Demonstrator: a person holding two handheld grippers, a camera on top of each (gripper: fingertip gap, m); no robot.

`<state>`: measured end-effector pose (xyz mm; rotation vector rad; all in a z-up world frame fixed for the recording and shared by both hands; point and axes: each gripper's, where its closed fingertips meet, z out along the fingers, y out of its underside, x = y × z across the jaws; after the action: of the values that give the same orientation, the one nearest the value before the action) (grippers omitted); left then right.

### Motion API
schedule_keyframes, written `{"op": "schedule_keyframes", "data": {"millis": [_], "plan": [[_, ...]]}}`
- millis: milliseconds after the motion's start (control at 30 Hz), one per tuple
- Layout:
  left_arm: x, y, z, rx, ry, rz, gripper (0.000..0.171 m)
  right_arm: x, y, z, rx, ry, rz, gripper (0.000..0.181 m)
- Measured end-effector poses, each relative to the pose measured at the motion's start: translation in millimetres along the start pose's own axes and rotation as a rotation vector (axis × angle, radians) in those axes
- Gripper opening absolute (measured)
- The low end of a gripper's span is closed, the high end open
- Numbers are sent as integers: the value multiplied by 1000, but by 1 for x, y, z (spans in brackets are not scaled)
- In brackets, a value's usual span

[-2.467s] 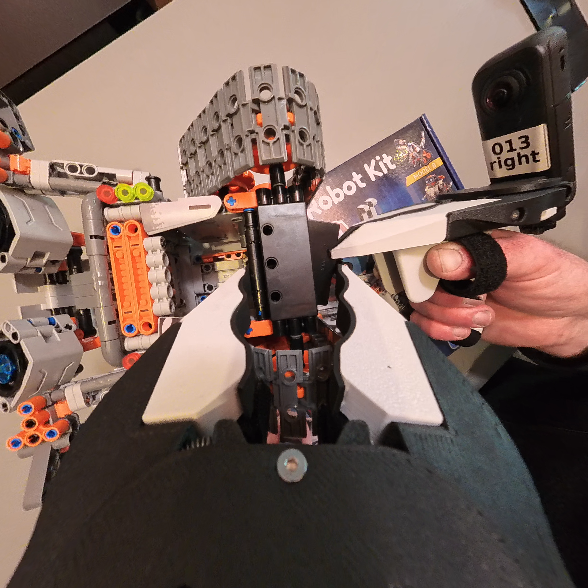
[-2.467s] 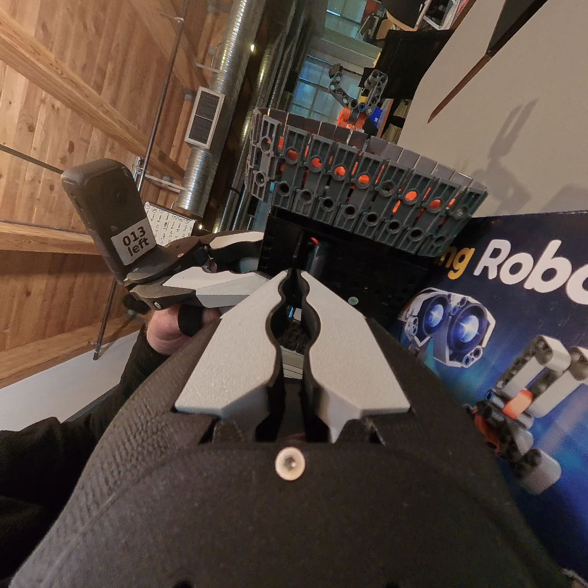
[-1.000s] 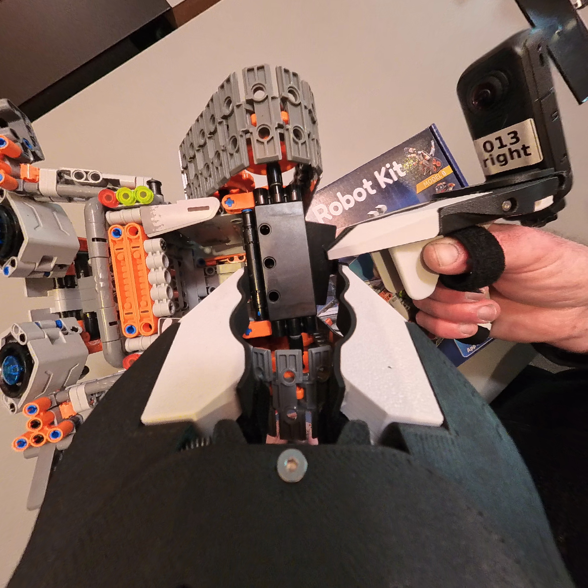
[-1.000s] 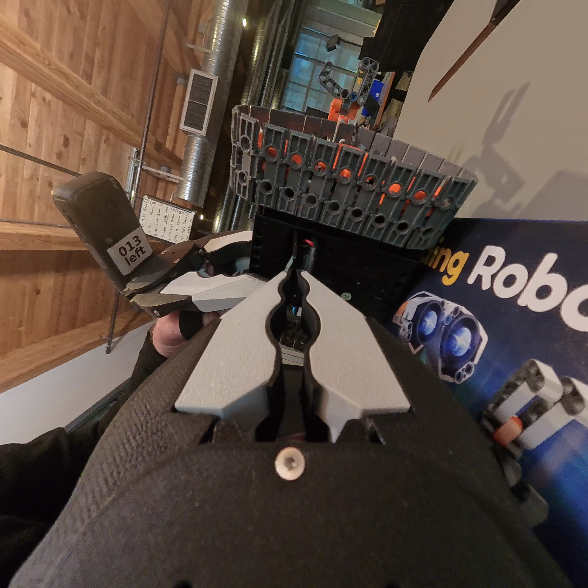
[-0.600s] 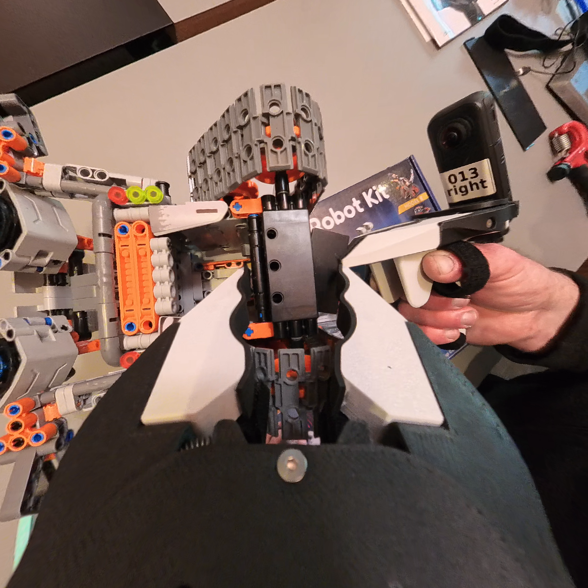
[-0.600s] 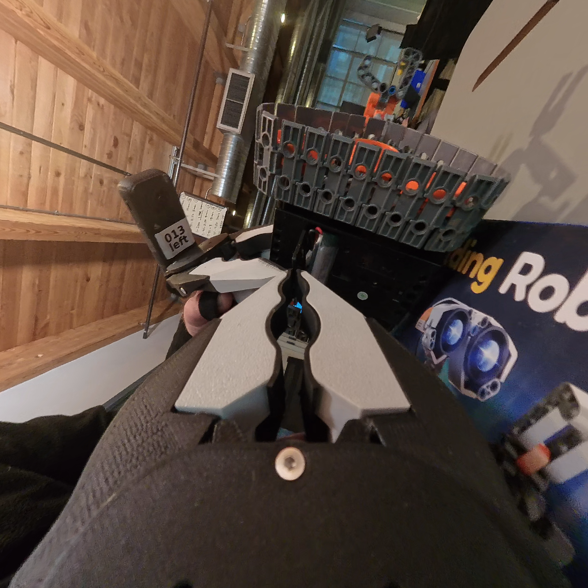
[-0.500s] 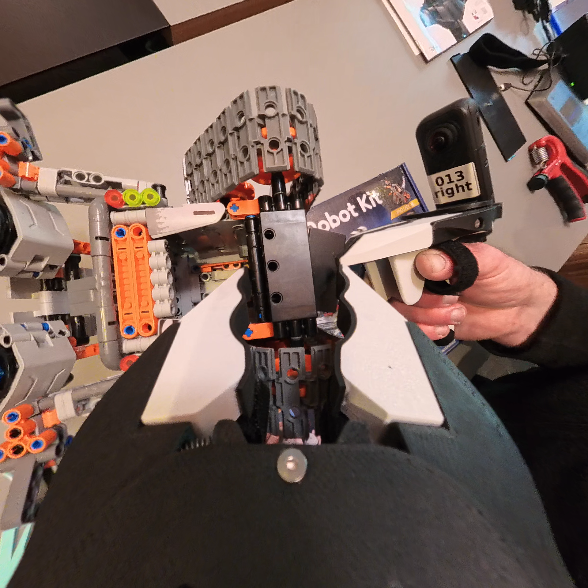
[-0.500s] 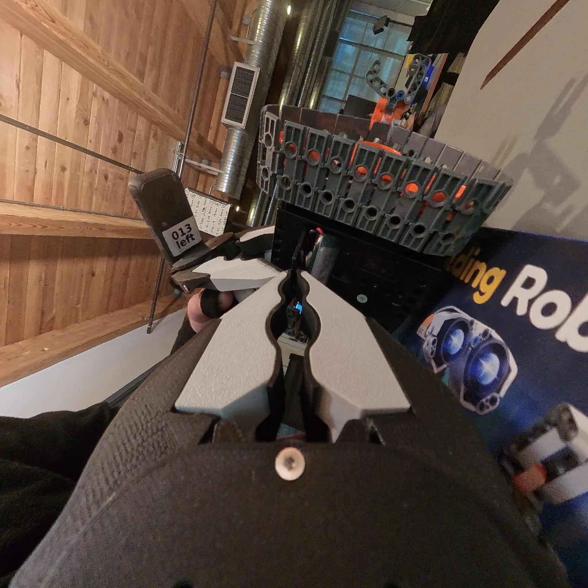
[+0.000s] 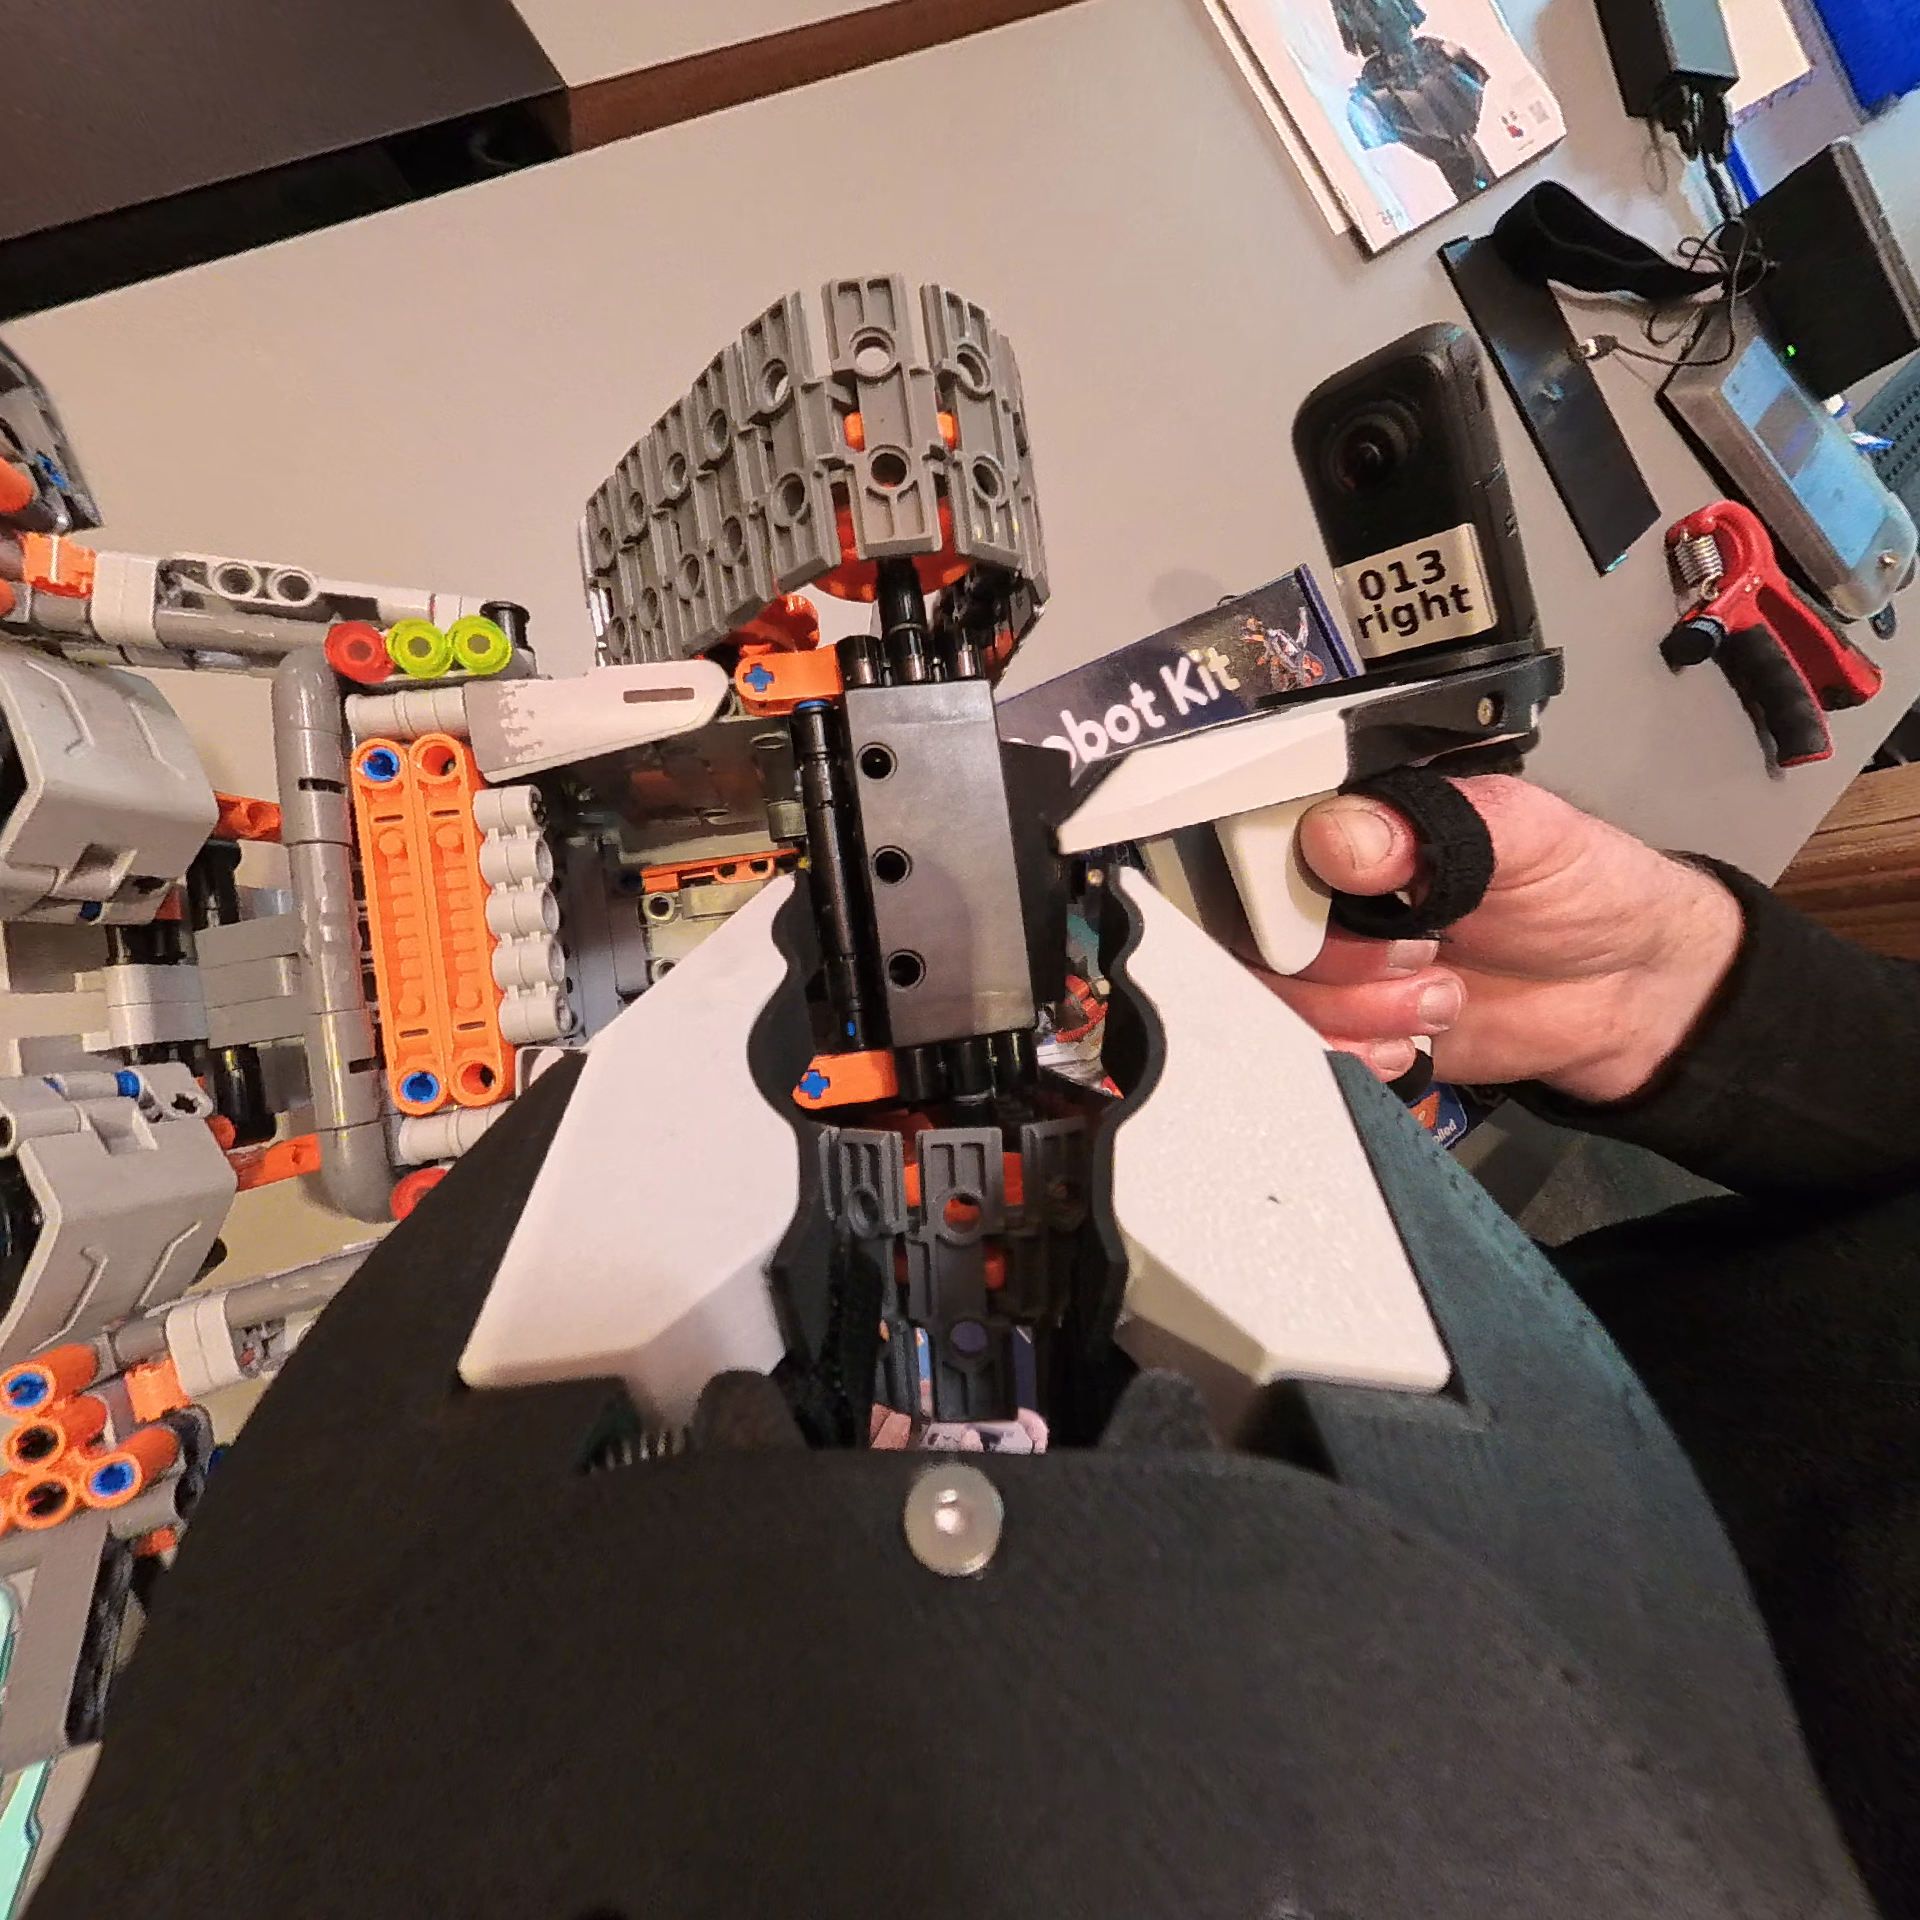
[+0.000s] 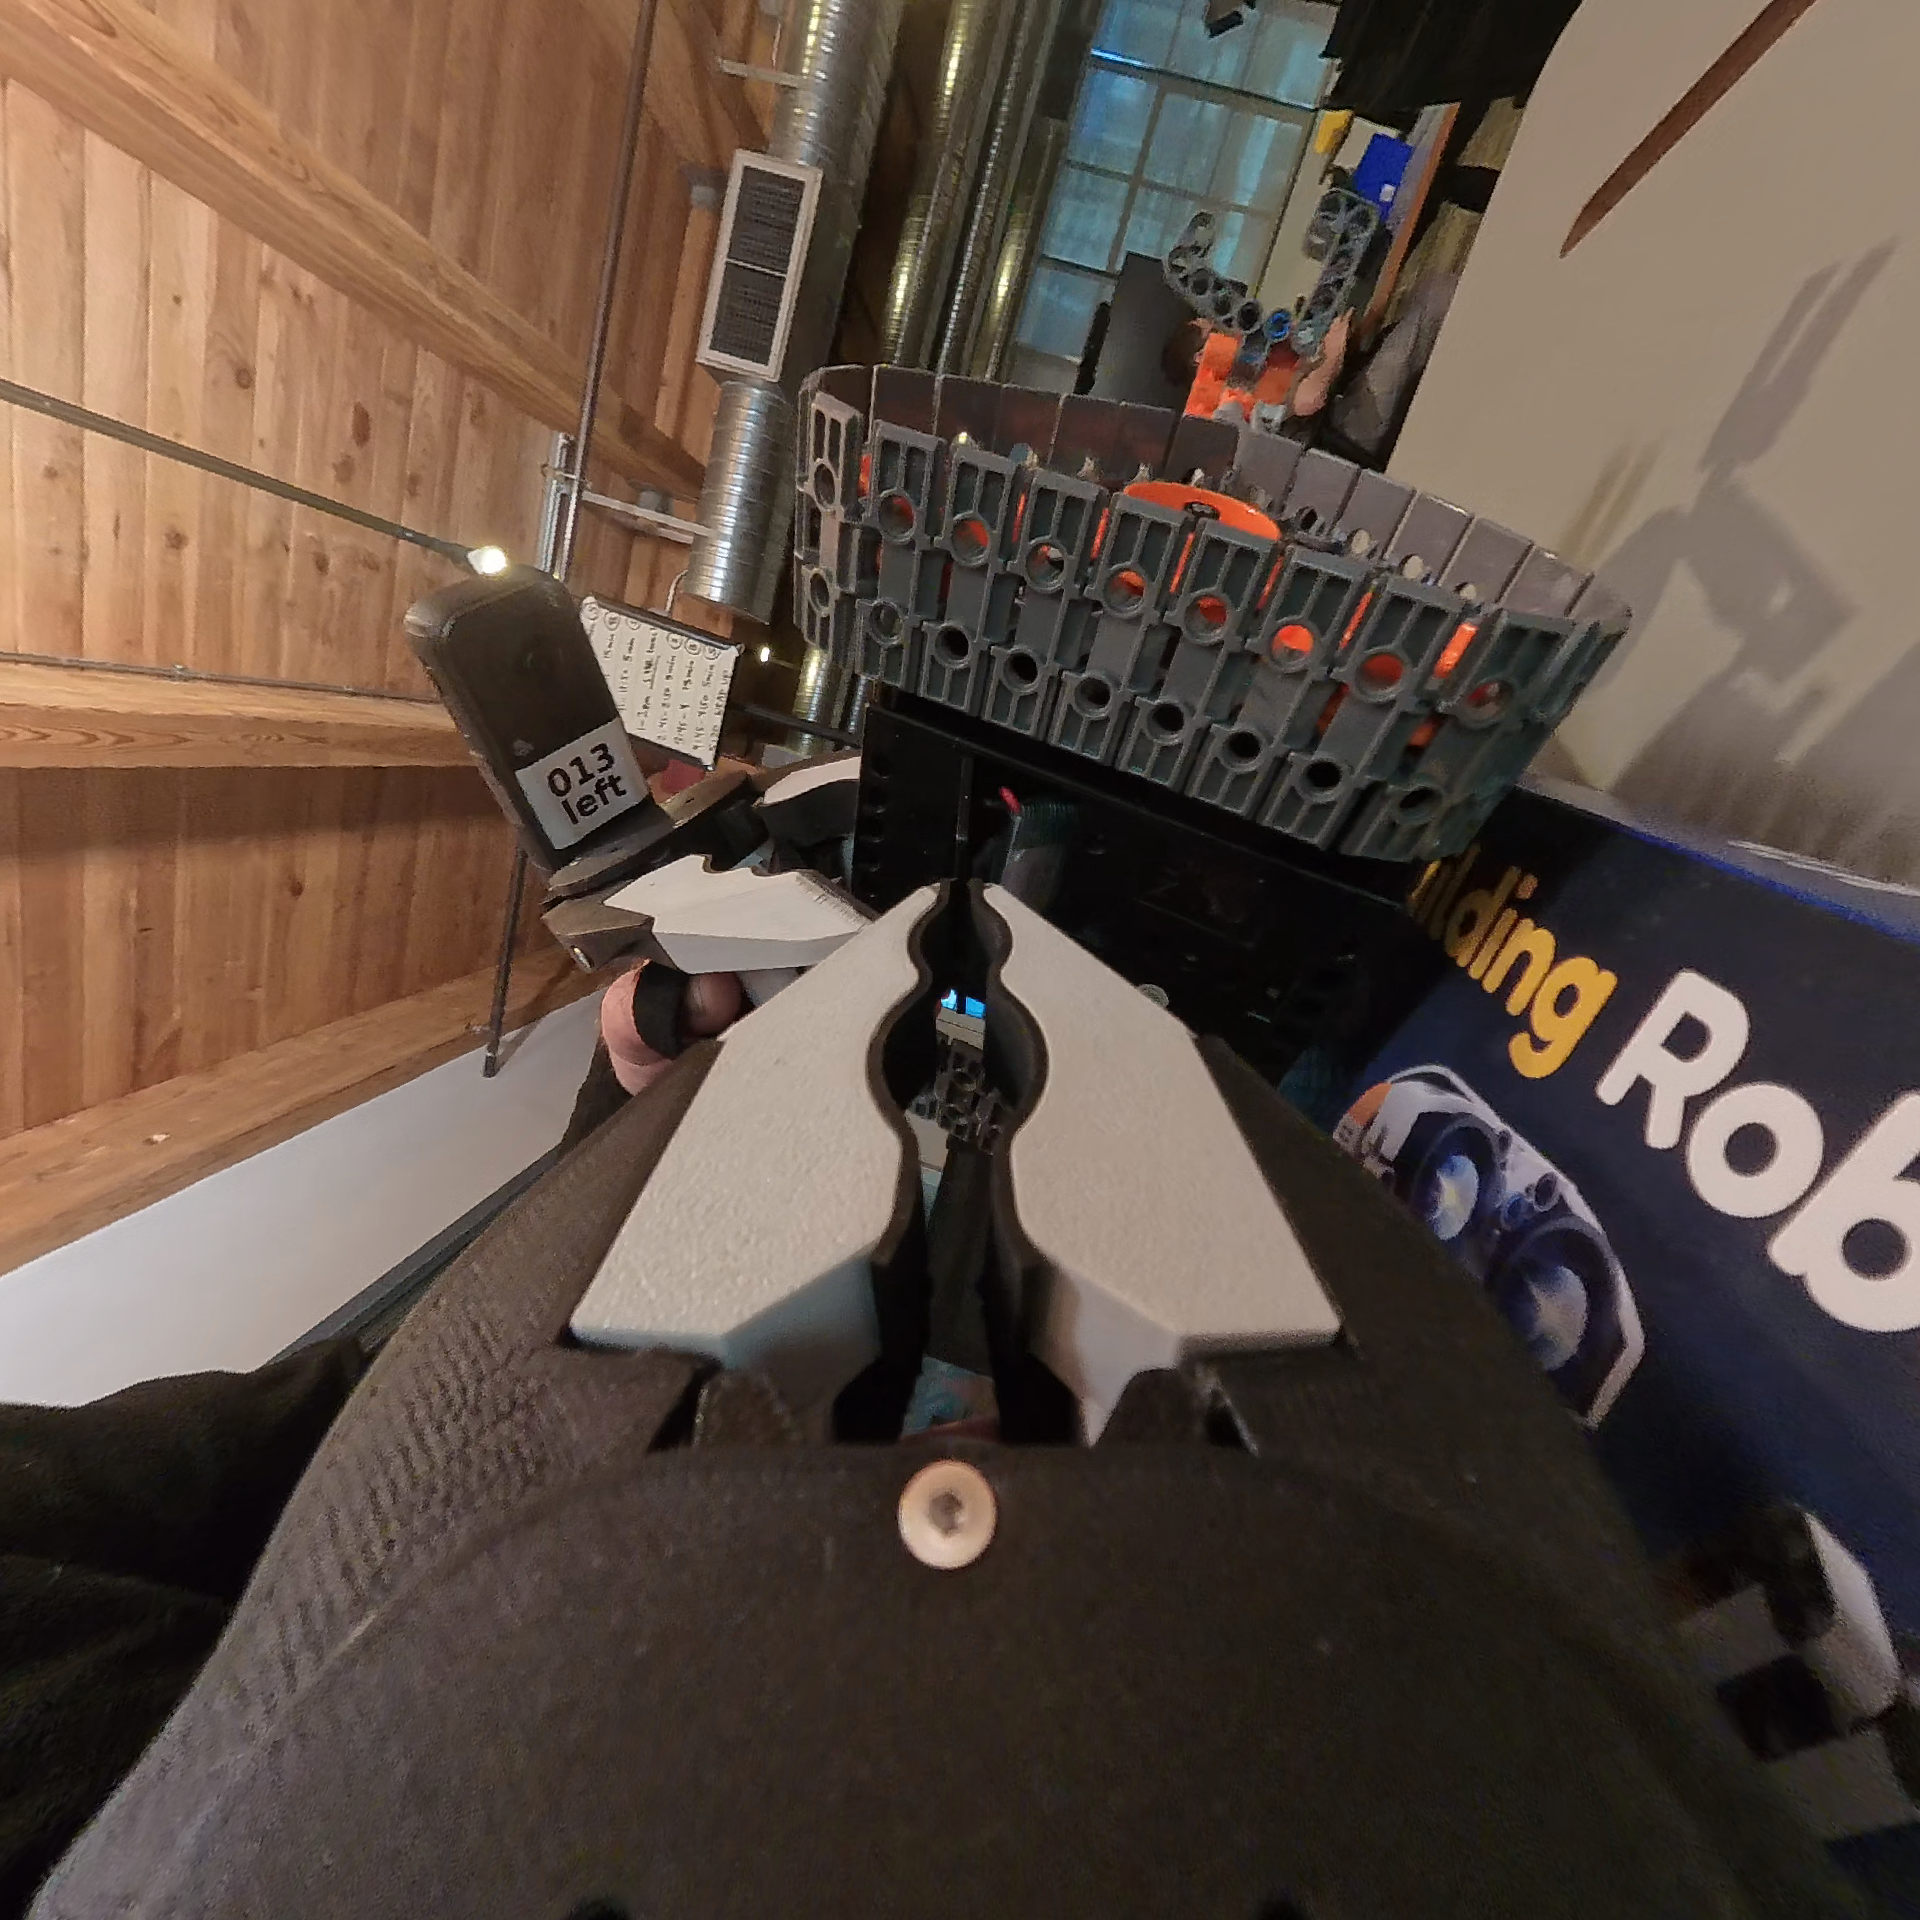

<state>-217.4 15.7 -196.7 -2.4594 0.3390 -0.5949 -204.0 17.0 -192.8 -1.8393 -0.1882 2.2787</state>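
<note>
Both grippers work one brick-built robot (image 9: 644, 831); left gripper (image 9: 951, 914) jaws grip its black block (image 9: 935, 862). Right gripper (image 10: 961, 914) jaws are nearly closed against the block's side; whether they pinch anything, I cannot tell.

Camera sticker, left wrist view: white sticker (image 9: 1413, 608) with black print, on a black camera (image 9: 1392, 468).
Camera sticker, right wrist view: a like white sticker (image 10: 582, 795) on the other black camera (image 10: 509, 675).
Box: dark blue box (image 10: 1714, 1091) behind the toy robot (image 9: 925, 862), large white and yellow lettering on its face.
Booklet: small print, too small to read, on a booklet (image 9: 1434, 94) at the table's (image 9: 520, 343) far right edge.
Sheet: white printed sheet (image 10: 665, 686), unreadable.
</note>
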Motion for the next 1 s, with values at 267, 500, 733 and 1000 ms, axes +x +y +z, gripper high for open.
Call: {"op": "schedule_keyframes", "data": {"millis": [267, 500, 733, 1000], "plan": [[-3, -1, 0, 7, -6, -11, 51, -3, -2, 2, 30, -38, 71, 0], [-3, -1, -2, 16, 10, -26, 51, -3, -5, 0, 51, -70, 117, 0], [-3, 0, -2, 10, 8, -18, 51, 0, -1, 3, 33, -52, 120, 0], [-4, 1, -1, 3, -12, -7, 51, 12, 1, 7, 35, 44, 82, 2]]}}
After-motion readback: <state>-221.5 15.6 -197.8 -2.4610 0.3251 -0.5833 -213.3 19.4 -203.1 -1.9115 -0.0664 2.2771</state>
